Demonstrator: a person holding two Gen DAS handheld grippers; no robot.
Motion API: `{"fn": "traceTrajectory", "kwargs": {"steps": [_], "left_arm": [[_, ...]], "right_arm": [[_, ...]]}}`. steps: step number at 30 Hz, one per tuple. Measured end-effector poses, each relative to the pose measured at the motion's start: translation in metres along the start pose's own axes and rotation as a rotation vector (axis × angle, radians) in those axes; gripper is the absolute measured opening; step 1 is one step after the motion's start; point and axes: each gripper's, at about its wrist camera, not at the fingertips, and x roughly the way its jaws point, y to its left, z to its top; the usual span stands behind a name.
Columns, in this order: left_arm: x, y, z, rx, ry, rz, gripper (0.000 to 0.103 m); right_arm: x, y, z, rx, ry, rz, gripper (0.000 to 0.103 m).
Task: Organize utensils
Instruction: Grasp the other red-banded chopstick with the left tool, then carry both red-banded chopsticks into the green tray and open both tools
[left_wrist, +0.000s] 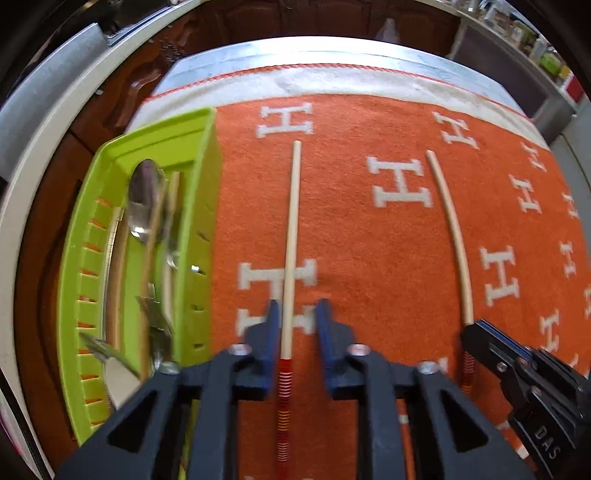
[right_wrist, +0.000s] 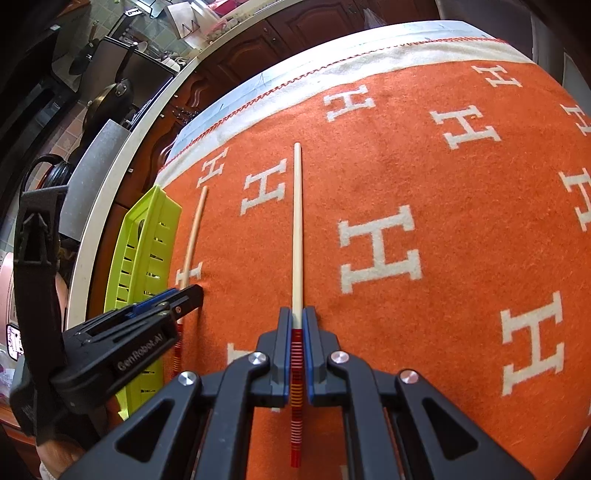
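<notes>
Here we see both grippers beside the tray (left_wrist: 207, 155): right gripper (right_wrist: 296, 317) pinches a chopstick (right_wrist: 297, 221); left gripper (left_wrist: 295, 314) seems spread around another chopstick (left_wrist: 291, 221).

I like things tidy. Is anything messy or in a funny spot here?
A bit. Two chopsticks lie apart on the orange blanket, not in the green tray like the other utensils. Inside it, spoons and other pieces lie jumbled, crossing each other.
</notes>
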Motion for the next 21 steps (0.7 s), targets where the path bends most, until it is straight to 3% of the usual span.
{"fn": "traceTrajectory", "kwargs": {"steps": [2,7,12,21], "left_arm": [[-0.001,-0.003,-0.004,0.008,-0.005,-0.01,0.004],[-0.006,0.001,-0.017,-0.025,-0.047,-0.149,0.003],[-0.019,0.014,-0.033,-0.07,-0.112,-0.229,0.003],[-0.063,0.034,-0.052,-0.102,-0.209,-0.263,0.003]], "right_arm": [[0.0,0.0,0.0,-0.001,0.0,-0.004,0.006],[0.0,0.003,-0.001,-0.011,-0.003,-0.01,0.006],[-0.005,0.006,-0.003,-0.017,-0.023,0.012,0.006],[-0.018,0.025,-0.006,-0.052,-0.054,0.109,0.005]]}}
